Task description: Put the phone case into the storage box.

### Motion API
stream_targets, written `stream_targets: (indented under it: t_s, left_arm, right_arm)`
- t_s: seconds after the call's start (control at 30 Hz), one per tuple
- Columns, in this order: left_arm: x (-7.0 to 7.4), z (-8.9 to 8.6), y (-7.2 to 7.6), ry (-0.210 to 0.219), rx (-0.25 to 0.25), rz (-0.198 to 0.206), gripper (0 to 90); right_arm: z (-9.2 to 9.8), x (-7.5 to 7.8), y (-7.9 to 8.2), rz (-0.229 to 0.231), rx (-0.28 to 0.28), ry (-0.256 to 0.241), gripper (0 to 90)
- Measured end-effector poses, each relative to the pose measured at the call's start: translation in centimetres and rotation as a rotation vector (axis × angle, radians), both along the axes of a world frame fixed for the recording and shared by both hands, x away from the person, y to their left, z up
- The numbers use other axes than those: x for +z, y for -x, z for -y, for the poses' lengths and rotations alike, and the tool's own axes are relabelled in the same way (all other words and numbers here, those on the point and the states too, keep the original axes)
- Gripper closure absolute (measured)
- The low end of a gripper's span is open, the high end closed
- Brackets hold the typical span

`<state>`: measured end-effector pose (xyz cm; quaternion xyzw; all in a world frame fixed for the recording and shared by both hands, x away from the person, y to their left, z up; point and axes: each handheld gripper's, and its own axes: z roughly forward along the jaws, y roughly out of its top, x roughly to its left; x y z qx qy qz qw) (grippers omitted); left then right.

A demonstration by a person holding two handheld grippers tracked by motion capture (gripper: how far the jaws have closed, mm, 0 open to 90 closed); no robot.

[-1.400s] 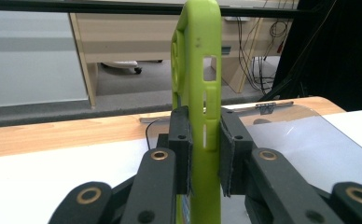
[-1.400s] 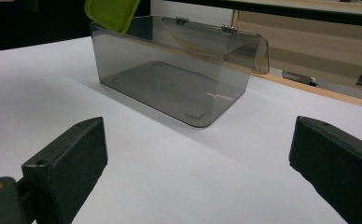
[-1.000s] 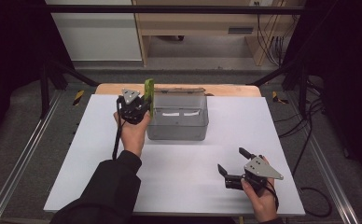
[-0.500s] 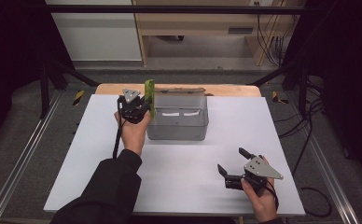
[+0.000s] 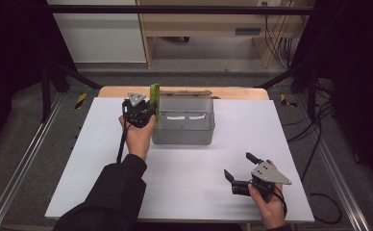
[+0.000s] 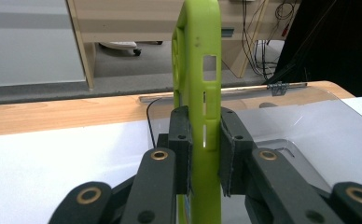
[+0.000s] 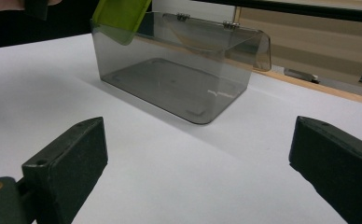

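Two grippers: left gripper (image 5: 148,109) clamps green case (image 5: 154,102) upright at box (image 5: 184,137) 9 o'clock rim, so keep it vertical & lower straight inside w/o clipping wall, while right gripper (image 5: 238,168), jaws wide apart, idles at surface (image 5: 184,192) 5 o'clock.

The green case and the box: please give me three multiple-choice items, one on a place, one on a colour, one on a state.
1. Where is the green case?
A. Flat on the table
B. At the left edge of the grey clear box
C. Under the right gripper

2. What colour is the table cover?
A. White
B. Blue
C. Red

3. How is the right gripper?
A. Shut on the case
B. Shut on the box
C. Open

Answers: 1 B, the high view shows it upright there, in the left gripper. 2 A, the sheet is white. 3 C, its fingers stand wide apart.
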<state>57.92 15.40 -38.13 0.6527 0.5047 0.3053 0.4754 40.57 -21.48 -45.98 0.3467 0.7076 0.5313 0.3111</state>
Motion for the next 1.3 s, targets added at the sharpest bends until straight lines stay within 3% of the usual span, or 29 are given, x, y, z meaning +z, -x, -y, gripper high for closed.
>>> stream_targets:
  t_s: [0.5, 0.87, 1.3]
  left_arm:
    - [-0.6, -0.1, -0.1, 0.000, -0.010, -0.015, 77.4]
    - [-0.8, -0.1, -0.1, 0.005, -0.014, -0.023, 77.5]
    - [-1.1, 0.0, -0.2, -0.001, -0.019, -0.032, 77.5]
  right_arm:
    - [0.1, 0.0, 0.0, 0.010, -0.010, 0.009, 4.7]
    - [0.6, 0.0, 0.1, 0.073, 0.010, 0.022, 3.9]
    - [2.0, -0.2, 0.4, 0.050, 0.013, -0.003, 3.8]
